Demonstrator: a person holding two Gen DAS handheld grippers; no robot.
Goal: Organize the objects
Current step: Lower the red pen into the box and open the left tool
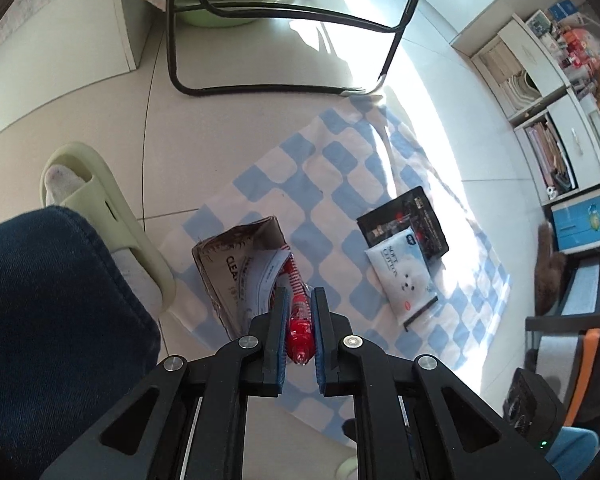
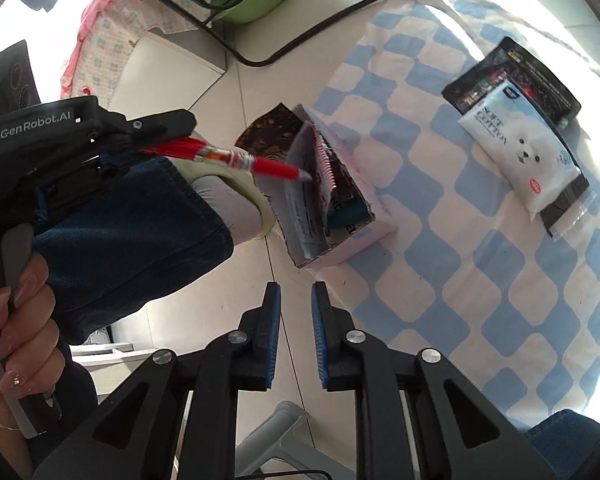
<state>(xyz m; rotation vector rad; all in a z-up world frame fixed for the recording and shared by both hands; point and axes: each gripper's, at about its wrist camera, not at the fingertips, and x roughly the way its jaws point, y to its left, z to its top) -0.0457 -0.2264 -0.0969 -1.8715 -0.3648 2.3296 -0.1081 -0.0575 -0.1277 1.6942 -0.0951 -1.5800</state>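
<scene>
The left tool [image 1: 299,294] pinches a red pen [image 1: 299,320], its tip over an open cardboard box [image 2: 332,216] of notebooks on the checked cloth [image 2: 480,280]. The right tool [image 2: 296,290] is narrow, empty.

The left gripper [image 1: 299,294] points steeply downward at the lower centre of its own view, its blue pads [image 1: 281,320] clamped on a red pen [image 1: 300,332]. A hand [image 2: 18,320] at the lower left grips its handle. The right gripper [image 2: 296,292] holds nothing, its jaws narrowly parted.
</scene>
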